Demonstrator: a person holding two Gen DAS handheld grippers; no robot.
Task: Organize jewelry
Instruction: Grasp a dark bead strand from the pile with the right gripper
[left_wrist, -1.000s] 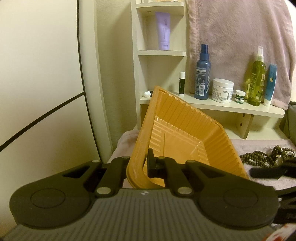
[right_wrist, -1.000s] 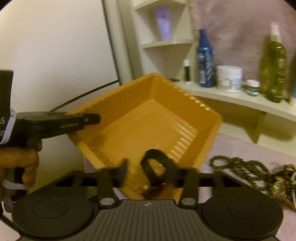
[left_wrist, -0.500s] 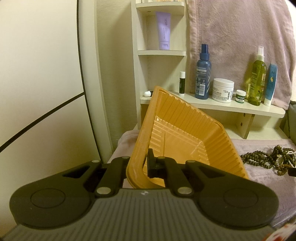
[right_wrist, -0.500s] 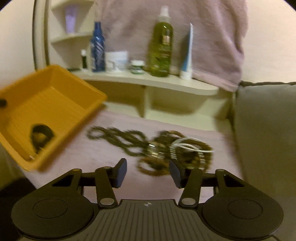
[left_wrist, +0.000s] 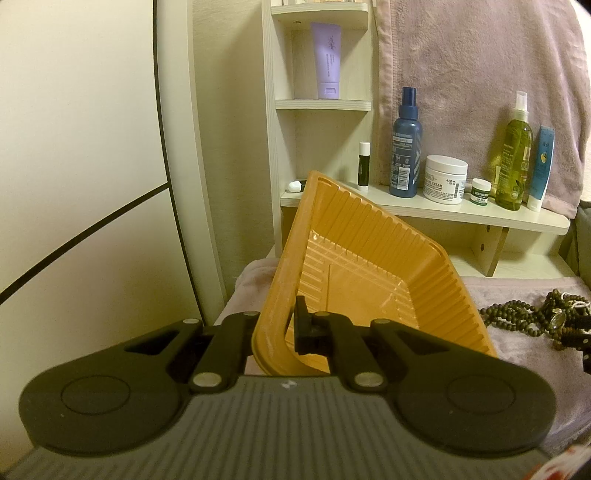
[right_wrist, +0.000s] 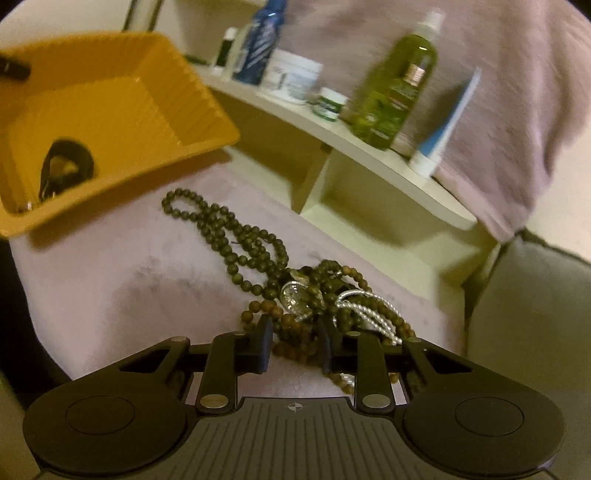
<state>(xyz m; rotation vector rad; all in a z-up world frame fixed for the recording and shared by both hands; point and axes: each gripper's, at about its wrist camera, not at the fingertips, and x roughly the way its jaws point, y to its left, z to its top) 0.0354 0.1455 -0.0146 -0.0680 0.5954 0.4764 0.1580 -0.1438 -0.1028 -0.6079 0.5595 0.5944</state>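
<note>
My left gripper (left_wrist: 286, 325) is shut on the near rim of an orange ribbed tray (left_wrist: 369, 258) and holds it tilted up. In the right wrist view the tray (right_wrist: 110, 92) is at the upper left, with a black band (right_wrist: 68, 162) lying in its low corner. A tangle of dark and brown bead strings (right_wrist: 258, 251) with a silver chain (right_wrist: 365, 306) lies on the pink cloth. My right gripper (right_wrist: 295, 343) is down on that pile, its jaws closing with brown beads between them. The pile (left_wrist: 535, 317) also shows at the right of the left wrist view.
A cream shelf (left_wrist: 443, 214) behind the tray carries a blue spray bottle (left_wrist: 406, 147), a white cream jar (left_wrist: 445, 179), a green bottle (right_wrist: 395, 92) and a tube. A pink towel (left_wrist: 480, 74) hangs behind. A grey cushion (right_wrist: 535, 314) borders the cloth on the right.
My right gripper left the black band in the tray, swung right and down onto the bead pile, and its jaws narrowed. The left gripper and the tray stayed still.
</note>
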